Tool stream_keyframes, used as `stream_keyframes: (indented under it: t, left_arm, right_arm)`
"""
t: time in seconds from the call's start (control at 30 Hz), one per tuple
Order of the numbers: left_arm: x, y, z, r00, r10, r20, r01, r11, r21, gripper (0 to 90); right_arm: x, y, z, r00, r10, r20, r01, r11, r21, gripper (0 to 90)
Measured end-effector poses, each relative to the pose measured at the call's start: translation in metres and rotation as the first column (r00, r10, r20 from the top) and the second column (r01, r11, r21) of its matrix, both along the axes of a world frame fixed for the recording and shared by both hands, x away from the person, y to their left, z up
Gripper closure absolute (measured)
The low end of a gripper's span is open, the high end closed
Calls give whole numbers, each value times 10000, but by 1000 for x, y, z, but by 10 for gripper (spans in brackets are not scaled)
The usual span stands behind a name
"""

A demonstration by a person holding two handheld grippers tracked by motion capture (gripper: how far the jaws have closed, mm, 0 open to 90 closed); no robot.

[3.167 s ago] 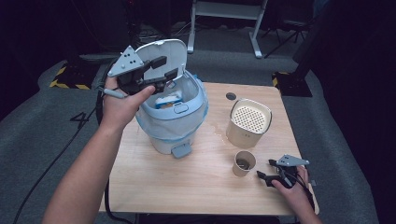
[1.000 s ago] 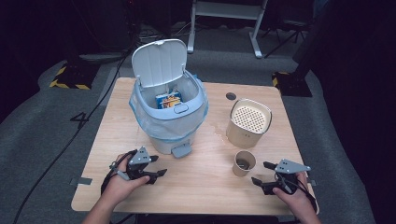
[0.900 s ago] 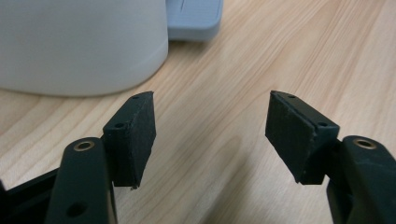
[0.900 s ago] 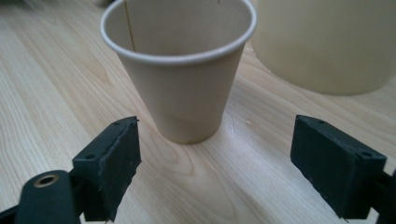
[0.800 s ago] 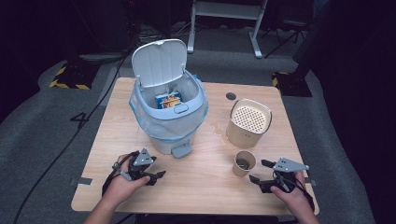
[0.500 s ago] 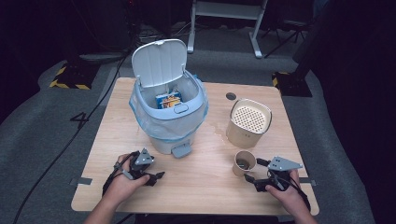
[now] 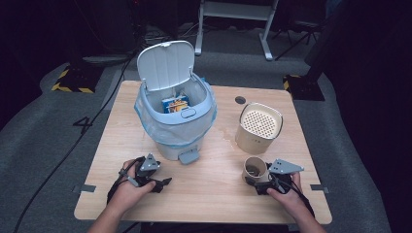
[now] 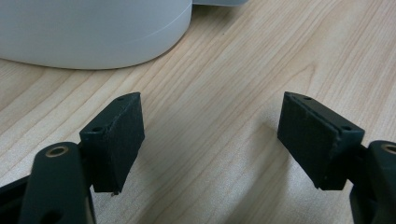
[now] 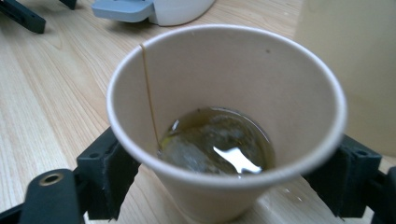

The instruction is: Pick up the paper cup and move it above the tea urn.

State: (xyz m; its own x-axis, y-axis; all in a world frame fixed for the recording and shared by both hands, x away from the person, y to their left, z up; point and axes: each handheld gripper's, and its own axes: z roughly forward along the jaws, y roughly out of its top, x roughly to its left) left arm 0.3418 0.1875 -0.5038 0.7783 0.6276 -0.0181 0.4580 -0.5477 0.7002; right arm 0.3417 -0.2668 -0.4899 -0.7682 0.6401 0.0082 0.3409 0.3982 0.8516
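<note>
My right gripper (image 7: 265, 183) stands at the lower right of the high view, with the paper cup (image 9: 226, 116) between its jaws. In the right gripper view the cup takes the middle of the frame and a black jaw sits at each side of its wall. The jaws have just been closing, but I cannot tell if the pads press already. The cup holds brown liquid (image 9: 215, 140) with a tea bag, so I think I must squeeze softly, keep it upright and lift slowly; a hard grip would bend the thin wall and spill. My left gripper (image 7: 153, 175), at the lower left, rests on the table (image 7: 214, 194) with jaws wide apart and empty, near the open bin (image 7: 175, 119).
</note>
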Motion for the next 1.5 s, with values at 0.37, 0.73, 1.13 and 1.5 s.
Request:
stream_keyframes:
  t: [0.37, 0.73, 1.13, 1.5]
  left_arm:
    - [0, 0, 0, 10000, 2, 8, -2, 10000, 13, 232]
    - [0, 0, 0, 10000, 2, 2, -2, 10000, 0, 231]
    - [5, 1, 0, 9994, -347, -19, 347, 9994, -14, 229]
    - [5, 1, 0, 9994, -345, -16, 345, 9994, -7, 230]
  right_arm:
    - [4, -2, -5, 9997, 84, 239, -110, 9938, 1107, 260]
    - [6, -10, 6, 9974, 544, 480, -606, 9886, 1381, 287]
    - [6, -24, 33, 9922, 900, 863, -1003, 9872, 1240, 289]
    - [12, -34, 66, 9872, 1145, 1113, -1279, 9842, 1221, 294]
